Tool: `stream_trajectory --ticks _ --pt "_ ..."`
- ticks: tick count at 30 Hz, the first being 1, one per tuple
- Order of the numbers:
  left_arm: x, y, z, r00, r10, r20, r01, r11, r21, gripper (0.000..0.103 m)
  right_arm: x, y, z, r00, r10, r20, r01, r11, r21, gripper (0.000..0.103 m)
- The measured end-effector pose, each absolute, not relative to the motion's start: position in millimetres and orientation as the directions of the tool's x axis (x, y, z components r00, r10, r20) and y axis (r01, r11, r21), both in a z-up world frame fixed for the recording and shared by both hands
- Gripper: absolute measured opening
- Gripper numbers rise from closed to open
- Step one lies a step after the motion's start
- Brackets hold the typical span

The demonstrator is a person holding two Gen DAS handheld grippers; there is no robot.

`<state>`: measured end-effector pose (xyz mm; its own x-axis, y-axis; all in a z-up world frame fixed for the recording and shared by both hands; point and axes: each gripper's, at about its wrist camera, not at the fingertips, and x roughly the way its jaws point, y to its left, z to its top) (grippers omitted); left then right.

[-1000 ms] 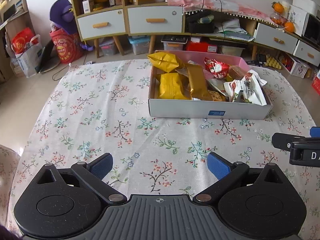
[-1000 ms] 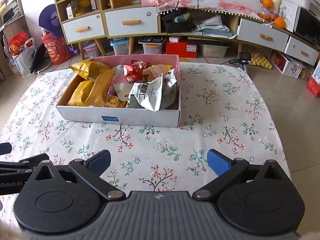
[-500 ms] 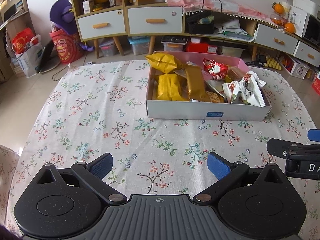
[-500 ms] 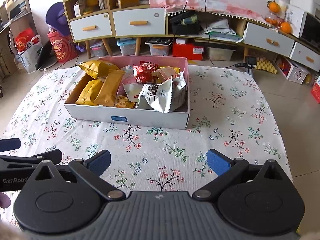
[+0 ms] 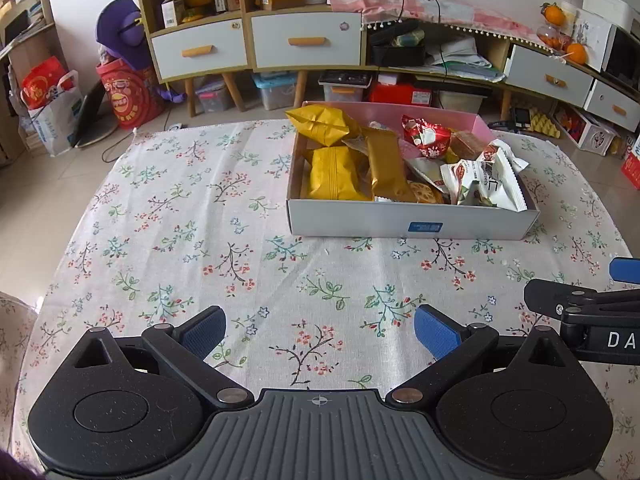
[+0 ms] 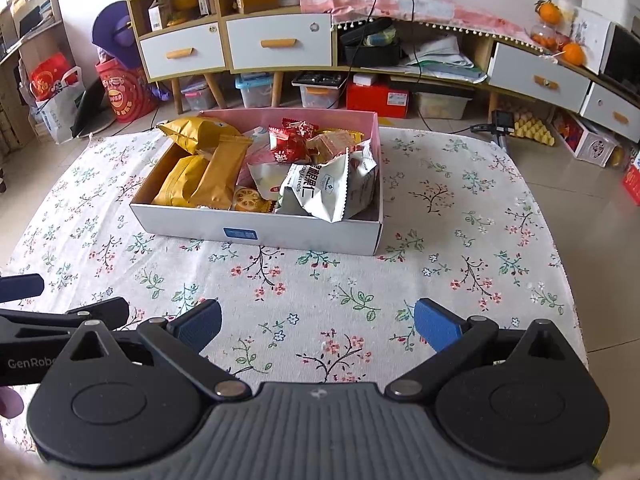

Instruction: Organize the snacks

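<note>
A shallow white box (image 5: 360, 220) with a pink inside stands on the floral tablecloth and also shows in the right wrist view (image 6: 192, 224). It holds yellow snack packs (image 5: 334, 174) (image 6: 184, 178), a red packet (image 5: 426, 138) (image 6: 290, 144) and a white bag (image 5: 486, 178) (image 6: 324, 190). My left gripper (image 5: 320, 330) is open and empty, well short of the box. My right gripper (image 6: 318, 326) is open and empty, also near the table's front. Each gripper shows at the edge of the other's view.
The floral tablecloth (image 5: 180, 220) covers the table. Behind it stand white drawers (image 5: 306, 42), shelves, storage bins (image 5: 276, 90) on the floor and bags (image 5: 128, 98) at the left. The table's right edge (image 6: 560, 248) drops to a tiled floor.
Both grippers have pulled back and risen slightly; the box looks a bit farther and more centred in the right wrist view. Both stay open and empty.
</note>
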<state>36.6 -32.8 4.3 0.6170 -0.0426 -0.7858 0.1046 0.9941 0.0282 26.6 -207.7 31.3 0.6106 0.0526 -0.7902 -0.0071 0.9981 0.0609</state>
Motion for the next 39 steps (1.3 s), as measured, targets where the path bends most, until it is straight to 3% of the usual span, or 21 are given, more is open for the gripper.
stream_trajectory --ticks 39 --pt "36.6 -33.9 3.3 0.611 -0.031 -0.791 0.102 0.994 0.04 0.101 25.6 -209.3 30.8 0.609 0.042 -0.792 0.003 0.998 0.055 0.103"
